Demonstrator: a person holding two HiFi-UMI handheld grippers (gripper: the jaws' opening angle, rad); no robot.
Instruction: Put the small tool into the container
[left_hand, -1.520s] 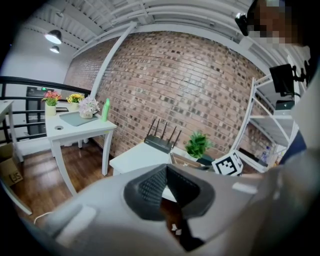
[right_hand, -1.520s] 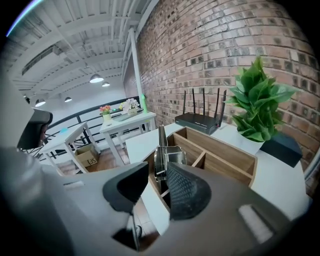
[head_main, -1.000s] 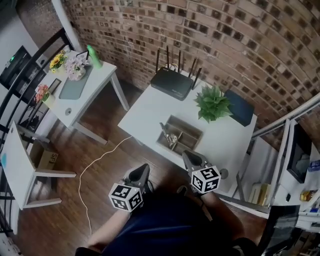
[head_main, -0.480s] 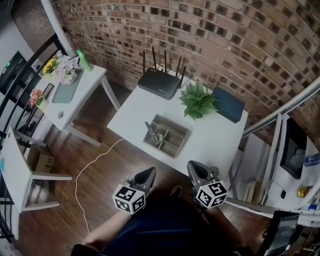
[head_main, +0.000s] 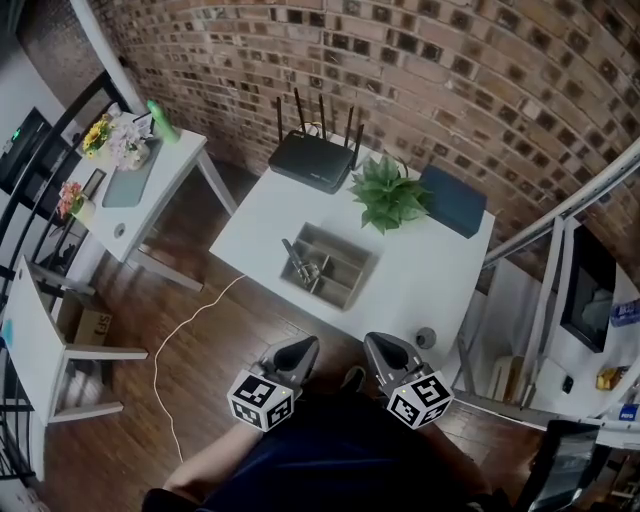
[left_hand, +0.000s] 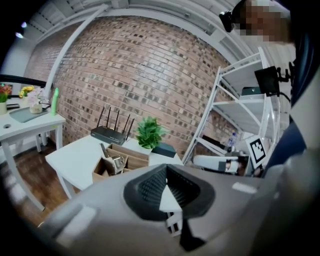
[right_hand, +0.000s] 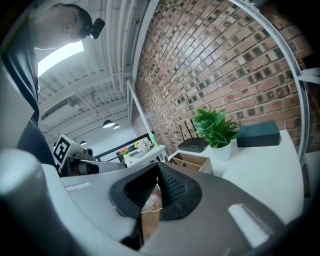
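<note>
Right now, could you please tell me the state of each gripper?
Left gripper: closed, holding nothing.
Right gripper: closed, holding nothing.

Right tongs (right_hand: 157, 167) now fully together

- A red-brown brick wall (head_main: 420, 70) ran behind everything.
- Dark wooden floor (head_main: 120, 410) lay below, with a thin white cable (head_main: 185, 330) trailing across it.
- A white bench (head_main: 260, 220) stood against the bricks.
- A smaller white side bench (head_main: 165, 175) stood to its left.
- White metal shelving (head_main: 548, 290) rose at the right.
- A bright ceiling light strip (right_hand: 62, 56) glowed overhead.
</note>
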